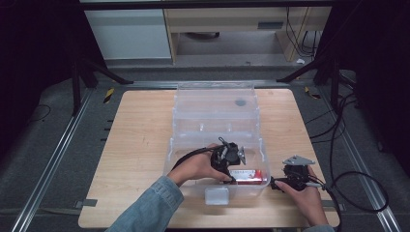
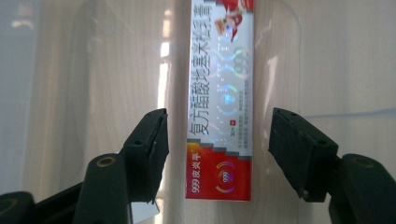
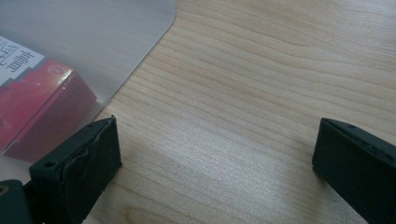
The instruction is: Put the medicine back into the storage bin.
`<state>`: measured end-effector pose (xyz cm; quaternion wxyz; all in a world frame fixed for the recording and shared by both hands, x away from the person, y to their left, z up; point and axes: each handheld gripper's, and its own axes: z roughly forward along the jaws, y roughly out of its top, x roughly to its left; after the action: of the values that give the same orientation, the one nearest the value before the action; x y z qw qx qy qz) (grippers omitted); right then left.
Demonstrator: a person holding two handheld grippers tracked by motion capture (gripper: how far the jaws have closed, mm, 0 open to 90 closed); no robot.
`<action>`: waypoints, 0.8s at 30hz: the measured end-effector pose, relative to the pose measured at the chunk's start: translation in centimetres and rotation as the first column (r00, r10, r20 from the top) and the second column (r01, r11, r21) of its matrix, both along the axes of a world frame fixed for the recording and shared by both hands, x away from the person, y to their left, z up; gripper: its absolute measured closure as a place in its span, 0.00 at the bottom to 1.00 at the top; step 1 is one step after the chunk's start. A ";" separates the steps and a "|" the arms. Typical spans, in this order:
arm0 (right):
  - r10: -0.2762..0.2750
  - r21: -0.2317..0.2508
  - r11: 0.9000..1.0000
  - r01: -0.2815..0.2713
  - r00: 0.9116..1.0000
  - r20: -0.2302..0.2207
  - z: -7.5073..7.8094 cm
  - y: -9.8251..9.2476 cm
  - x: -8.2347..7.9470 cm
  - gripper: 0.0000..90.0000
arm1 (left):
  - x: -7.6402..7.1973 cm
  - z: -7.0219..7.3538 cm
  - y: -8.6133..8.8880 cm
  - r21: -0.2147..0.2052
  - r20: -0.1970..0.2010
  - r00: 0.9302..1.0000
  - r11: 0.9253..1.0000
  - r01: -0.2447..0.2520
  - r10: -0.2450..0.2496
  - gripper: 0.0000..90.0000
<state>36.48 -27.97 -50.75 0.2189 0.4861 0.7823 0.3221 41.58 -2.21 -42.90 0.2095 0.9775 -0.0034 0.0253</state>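
Black jaws of the left gripper (image 2: 218, 154) rise at the bottom of the left gripper view, spread to either side of a red and white ointment carton (image 2: 221, 100) with a clear gap on each side, so neither pad presses on it. That carton lies flat on the floor of a clear plastic storage bin (image 1: 216, 121), printed face up, its red end towards the jaws. From the high view the left hand (image 1: 198, 166), in a blue denim sleeve (image 1: 150, 205), reaches into the near end of the bin, and the carton (image 1: 249, 175) sits along the bin's near wall, close to its near right corner. Outside that corner, the right hand (image 1: 303, 193) holds the right gripper (image 1: 273, 184) low over the wooden tabletop (image 1: 140, 145). In the right gripper view its jaws stand wide apart over bare wood with nothing between them, and the carton's red end (image 3: 44, 109) shows through the bin's clear wall just beyond the left jaw.
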 end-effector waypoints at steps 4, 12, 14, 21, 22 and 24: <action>0.000 0.000 1.000 0.000 1.000 0.000 0.0 0.0 0.0 0.02 | -0.3 1.2 0.3 -0.069 0.010 1.000 0.998 -0.006 0.006 0.40; 0.000 0.000 1.000 0.000 1.000 0.000 0.0 0.0 0.0 0.02 | -0.8 3.0 1.1 -0.167 0.034 0.999 0.986 -0.030 0.036 0.37; 0.000 0.000 1.000 0.000 1.000 0.000 0.0 0.0 0.0 0.02 | -0.9 3.2 1.2 -0.173 0.040 0.999 0.984 -0.030 0.037 0.36; 0.000 0.000 1.000 0.000 1.000 0.000 0.0 0.0 0.0 0.02 | -1.6 4.8 2.1 -0.212 0.075 0.995 0.976 -0.042 0.059 0.34; 0.000 0.000 1.000 0.000 1.000 0.000 0.0 0.0 0.0 0.02 | -1.6 4.9 2.2 -0.217 0.081 0.995 0.975 -0.046 0.065 0.33; 0.000 0.000 1.000 0.000 1.000 0.000 0.0 0.0 0.0 0.02 | -1.6 5.2 2.6 -0.229 0.087 0.993 0.972 -0.053 0.075 0.33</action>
<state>36.48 -27.97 -50.75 0.2189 0.4861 0.7823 0.3221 39.97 0.40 -37.66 0.3180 0.9446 0.0212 0.0788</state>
